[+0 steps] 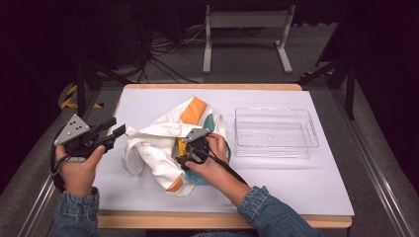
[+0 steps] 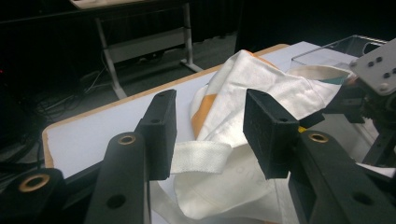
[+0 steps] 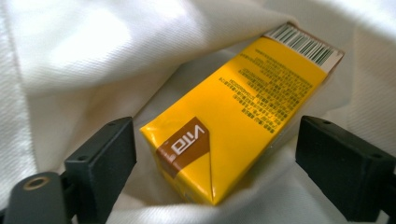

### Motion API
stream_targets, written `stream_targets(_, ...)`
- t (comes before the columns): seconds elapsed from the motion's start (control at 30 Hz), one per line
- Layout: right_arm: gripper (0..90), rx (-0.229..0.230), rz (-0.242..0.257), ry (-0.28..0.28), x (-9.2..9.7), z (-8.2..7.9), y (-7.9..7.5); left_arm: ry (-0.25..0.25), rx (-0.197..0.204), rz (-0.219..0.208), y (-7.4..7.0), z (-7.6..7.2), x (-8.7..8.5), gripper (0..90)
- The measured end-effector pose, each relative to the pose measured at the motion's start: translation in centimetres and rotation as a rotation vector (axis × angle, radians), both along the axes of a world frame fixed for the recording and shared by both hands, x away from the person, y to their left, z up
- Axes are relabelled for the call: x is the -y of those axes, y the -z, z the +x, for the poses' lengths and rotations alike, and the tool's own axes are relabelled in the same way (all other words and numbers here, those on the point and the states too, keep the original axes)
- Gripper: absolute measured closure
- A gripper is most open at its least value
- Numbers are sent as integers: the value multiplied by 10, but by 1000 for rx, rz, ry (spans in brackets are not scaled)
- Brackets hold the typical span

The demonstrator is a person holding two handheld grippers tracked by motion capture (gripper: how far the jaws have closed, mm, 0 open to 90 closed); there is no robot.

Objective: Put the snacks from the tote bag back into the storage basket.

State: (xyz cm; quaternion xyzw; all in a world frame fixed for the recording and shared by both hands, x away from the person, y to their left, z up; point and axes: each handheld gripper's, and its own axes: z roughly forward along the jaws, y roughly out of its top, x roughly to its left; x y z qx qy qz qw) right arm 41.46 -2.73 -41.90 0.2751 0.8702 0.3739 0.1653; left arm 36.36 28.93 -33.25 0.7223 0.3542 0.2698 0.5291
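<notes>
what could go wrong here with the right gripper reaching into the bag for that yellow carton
The right gripper stands open around the yellow carton without pressing it, and the carton lies skewed between the jaws, so a close may catch a corner and let it slip. White bag cloth crowds both jaws and might get pinched with it. The left gripper is open around the bag's strap, not clamping, so the bag may drag along.

High view looks down over table; both gripper views sit close, sharing the white bag (image 1: 158, 143).
</notes>
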Motion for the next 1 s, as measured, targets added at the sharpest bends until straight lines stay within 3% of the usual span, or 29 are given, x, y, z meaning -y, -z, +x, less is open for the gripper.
stream_targets(0.2, 162, 10, -26, 24, -5, 5, 4, 1, 0, 2, 0, 0, 0, 552)
stream_targets(0.3, 189, -10, -24, 24, -5, 7, 4, 0, 3, 2, 0, -1, 0, 552)
stream_targets(0.57, 366, -60, -62, 25, 5, 11, -4, -1, 3, 1, -1, -2, -2, 553)
stream_targets(0.7, 465, -45, -100, 15, 7, 10, -7, 1, 5, 1, -1, -2, -1, 555)
stream_targets(0.9, 492, -42, -128, 0, 9, 9, -11, 3, 4, 5, -1, -1, -1, 555)
stream_targets(1.0, 496, -51, -115, -2, 10, 9, -15, 2, 7, 1, -1, -1, -1, 555)
